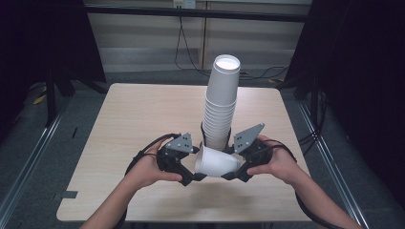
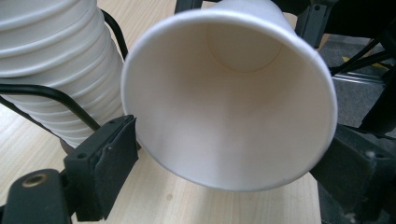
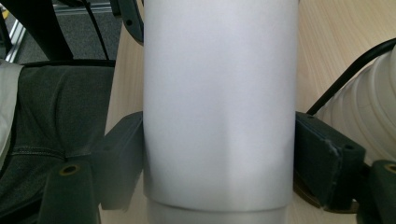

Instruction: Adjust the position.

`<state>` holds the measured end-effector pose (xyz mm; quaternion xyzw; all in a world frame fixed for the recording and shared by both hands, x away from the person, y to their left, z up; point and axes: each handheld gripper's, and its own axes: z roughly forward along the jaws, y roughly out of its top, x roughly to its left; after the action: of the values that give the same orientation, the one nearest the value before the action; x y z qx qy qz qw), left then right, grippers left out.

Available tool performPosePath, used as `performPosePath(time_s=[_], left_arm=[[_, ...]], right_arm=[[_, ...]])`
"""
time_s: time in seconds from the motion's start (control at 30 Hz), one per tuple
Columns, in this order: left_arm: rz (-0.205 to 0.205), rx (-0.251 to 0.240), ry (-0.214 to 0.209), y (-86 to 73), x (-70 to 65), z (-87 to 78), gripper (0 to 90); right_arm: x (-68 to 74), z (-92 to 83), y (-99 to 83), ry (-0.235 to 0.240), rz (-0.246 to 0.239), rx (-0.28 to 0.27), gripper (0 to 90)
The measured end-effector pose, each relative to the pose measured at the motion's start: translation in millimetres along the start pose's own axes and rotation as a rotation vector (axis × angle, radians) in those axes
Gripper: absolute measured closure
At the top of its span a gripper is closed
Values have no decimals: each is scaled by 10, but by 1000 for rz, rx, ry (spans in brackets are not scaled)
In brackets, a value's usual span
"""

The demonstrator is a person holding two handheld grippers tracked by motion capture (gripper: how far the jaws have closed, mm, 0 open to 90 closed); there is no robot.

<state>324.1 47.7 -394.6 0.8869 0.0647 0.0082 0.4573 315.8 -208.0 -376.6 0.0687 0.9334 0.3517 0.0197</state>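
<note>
Paper cup (image 1: 217,162), white and lying on its side, hangs just above the near part of the table between both grippers. Right gripper (image 1: 237,172) has its two jaws pressed against opposite sides of the cup's wall near the base; in the right gripper view the cup (image 3: 219,102) runs straight up between the black pads (image 3: 322,154), which touch it on both sides. Left gripper (image 1: 195,177) stands at the cup's open mouth: in the left gripper view the rim and pale inside of the cup (image 2: 229,93) face the camera, one pad (image 2: 109,158) touches the rim at lower left and the other jaw meets it at lower right, so this gripper is closed on the rim as well. Just behind the cup rises a tall stack of paper cups (image 1: 220,102), upright and leaning slightly, its foot between the two grippers. All of it stands on a light wooden table (image 1: 138,114), with dark floor and cables beyond
</note>
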Motion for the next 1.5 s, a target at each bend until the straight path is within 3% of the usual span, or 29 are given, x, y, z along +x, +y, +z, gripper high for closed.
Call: performPosePath(time_s=[0.13,0.17,0.2,0.4,0.67,0.8,1.17,1.4,1.5], left_arm=[[2,-13,1,1,16,-1,105],[-2,-16,7,-3,20,4,43],[-5,-18,-9,-8,22,9,53],[11,-20,-18,14,14,24,62],[1,-51,-35,18,18,-36,98],[10,-19,-15,38,7,-54,107],[3,13,5,59,-1,-76,127],[16,35,19,70,-8,-99,137],[15,46,21,73,-4,-126,136]], right_arm=[[-5,1,-8,5,6,-7,232],[-6,-2,-8,16,-2,-21,233],[2,-6,-1,11,-3,-15,233],[16,21,47,15,-21,-21,232],[7,23,66,23,-24,-32,235],[0,87,53,16,-29,-20,235],[-2,137,67,-6,-41,-8,238],[8,151,62,-13,-16,0,237],[7,165,41,-33,-10,2,182]])
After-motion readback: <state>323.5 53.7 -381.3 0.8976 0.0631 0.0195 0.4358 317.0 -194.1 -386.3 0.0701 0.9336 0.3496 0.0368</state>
